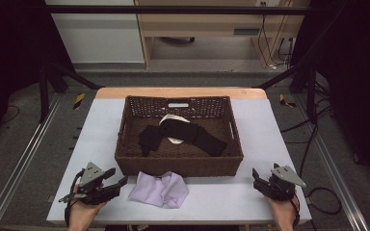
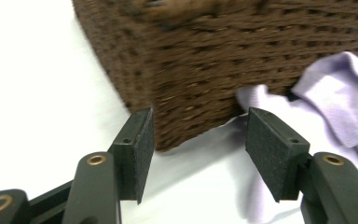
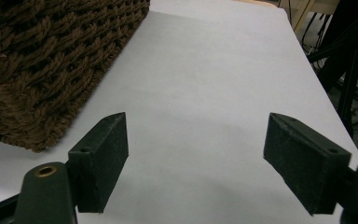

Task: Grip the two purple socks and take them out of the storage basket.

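The lilac cloth (image 1: 159, 189) lies against the basket's (image 1: 125, 127) near wall, just beside the left gripper (image 1: 118, 179), both it and the right gripper (image 1: 257, 177) released, bare table (image 1: 221, 197) between them.

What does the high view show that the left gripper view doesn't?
High view alone: the basket's inside, with a black garment lying over a white item, plus the right gripper, open, on the table. Left gripper view alone: its own pads close up, apart with nothing between. Both: the brown wicker basket and the lilac cloth lying against its front wall.
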Available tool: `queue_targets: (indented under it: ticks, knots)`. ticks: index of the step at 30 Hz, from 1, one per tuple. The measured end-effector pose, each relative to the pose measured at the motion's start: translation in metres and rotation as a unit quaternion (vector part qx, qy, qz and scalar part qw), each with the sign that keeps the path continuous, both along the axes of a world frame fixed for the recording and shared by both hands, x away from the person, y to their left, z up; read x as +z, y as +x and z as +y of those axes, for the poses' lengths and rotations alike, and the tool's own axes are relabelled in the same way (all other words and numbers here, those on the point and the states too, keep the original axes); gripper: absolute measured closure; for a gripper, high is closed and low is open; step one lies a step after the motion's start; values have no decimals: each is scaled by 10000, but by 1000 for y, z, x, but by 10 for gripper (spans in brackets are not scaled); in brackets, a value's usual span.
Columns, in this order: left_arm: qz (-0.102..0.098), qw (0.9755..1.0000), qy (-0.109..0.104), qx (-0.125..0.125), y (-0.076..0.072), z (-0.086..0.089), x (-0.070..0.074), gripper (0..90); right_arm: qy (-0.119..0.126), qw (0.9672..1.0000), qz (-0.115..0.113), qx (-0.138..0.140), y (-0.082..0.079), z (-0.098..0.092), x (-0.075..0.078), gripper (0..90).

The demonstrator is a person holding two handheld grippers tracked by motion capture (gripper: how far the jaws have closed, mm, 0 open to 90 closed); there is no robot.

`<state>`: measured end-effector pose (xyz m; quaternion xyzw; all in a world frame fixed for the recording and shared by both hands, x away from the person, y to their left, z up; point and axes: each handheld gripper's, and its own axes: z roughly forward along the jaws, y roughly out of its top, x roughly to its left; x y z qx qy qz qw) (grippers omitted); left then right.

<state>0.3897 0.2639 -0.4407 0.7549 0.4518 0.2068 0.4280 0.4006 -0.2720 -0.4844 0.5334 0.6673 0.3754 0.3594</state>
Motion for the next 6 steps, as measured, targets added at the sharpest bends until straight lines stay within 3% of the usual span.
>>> queue_targets:
  ticks: [6]
  knots:
    - [-72,9999,-48,95,4,11,1,393,20,10000,15,1,0,0,0,218]
